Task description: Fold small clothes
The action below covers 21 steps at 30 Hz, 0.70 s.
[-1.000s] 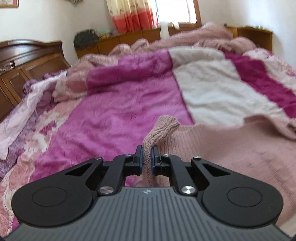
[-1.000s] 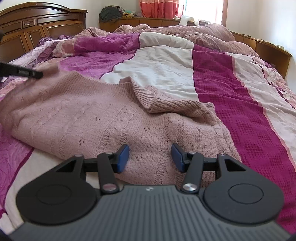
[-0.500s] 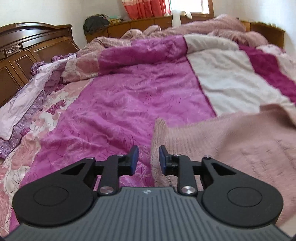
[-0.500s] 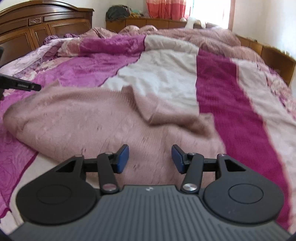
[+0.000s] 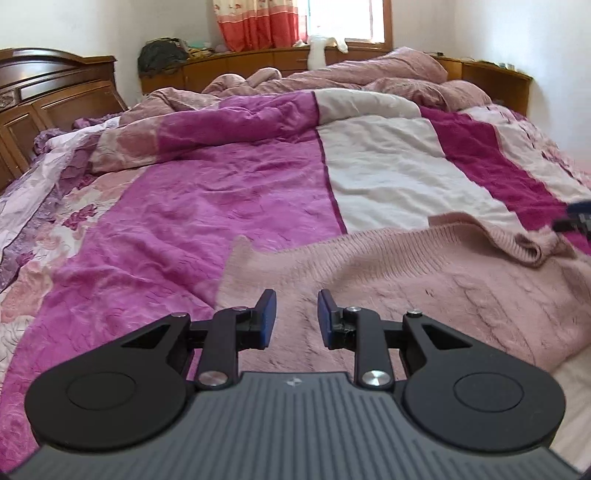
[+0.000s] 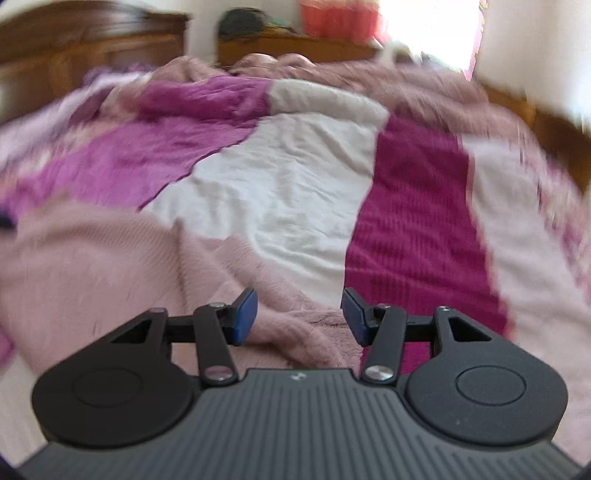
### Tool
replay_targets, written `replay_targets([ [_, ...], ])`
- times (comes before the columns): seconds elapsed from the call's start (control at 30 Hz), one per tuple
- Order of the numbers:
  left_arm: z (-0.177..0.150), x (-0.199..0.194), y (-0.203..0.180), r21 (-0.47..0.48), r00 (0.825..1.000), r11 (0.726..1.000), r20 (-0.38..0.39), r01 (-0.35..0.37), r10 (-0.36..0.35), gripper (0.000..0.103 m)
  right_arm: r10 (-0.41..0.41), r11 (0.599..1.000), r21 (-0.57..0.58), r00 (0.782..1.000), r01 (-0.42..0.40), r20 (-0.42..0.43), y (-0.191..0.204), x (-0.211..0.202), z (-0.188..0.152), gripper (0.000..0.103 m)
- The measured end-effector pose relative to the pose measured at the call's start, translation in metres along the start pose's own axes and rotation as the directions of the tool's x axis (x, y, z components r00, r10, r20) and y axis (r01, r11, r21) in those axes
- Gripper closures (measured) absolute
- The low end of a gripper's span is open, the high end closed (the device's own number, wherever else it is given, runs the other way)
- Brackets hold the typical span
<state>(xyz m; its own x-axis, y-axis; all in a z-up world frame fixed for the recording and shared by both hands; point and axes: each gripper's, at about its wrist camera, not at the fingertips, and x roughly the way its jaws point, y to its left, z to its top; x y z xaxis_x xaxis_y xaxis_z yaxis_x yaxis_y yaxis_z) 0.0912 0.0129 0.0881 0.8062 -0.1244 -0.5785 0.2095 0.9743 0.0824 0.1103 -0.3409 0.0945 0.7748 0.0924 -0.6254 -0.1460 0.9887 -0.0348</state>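
Looking thru the left wrist cam first: my left gripper (image 5: pixel 293 318) sits w/ fingers spread, nothing between them, hovering over the near left part of the pink knit sweater (image 5: pixel 424 280). Sweater lies on the striped bedspread (image 5: pixel 221 206), near and right of center; its left edge runs just left of my fingers, and a ribbed cuff or hem is rolled up at the far right. At the right border I catch a dark bit w/ a blue pad, prob the right gripper (image 5: pixel 576 218), too cropped to read its state there.

Right wrist cam is badly motion-blurred. Right gripper (image 6: pixel 298 315) has fingers spread wide, holding nothing, over a bunched lump of the sweater (image 6: pixel 110 258) at the near edge. Rest of the knit spreads off to the left; white and magenta stripes of the bedspread (image 6: pixel 295 192) run far beyond. Wooden headboard (image 6: pixel 92 33) is at the far left.

Risks as I see them: blur means that hand is moving fast, so closing now could grab the bedspread along w/ the knit, or pinch two layers of the bunch and fold in a wrinkle. Loose knit stretches, so an uneven pull btw hands would skew the fold.
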Motion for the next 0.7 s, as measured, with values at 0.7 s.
replay_targets([
  [0.7,-0.024,0.032,0.0,-0.027,0.996,0.999,-0.09,-0.033,0.03,0.072,0.173,0.984,0.031,0.983,-0.176,0.06,0.008,-0.006,-0.014,0.079],
])
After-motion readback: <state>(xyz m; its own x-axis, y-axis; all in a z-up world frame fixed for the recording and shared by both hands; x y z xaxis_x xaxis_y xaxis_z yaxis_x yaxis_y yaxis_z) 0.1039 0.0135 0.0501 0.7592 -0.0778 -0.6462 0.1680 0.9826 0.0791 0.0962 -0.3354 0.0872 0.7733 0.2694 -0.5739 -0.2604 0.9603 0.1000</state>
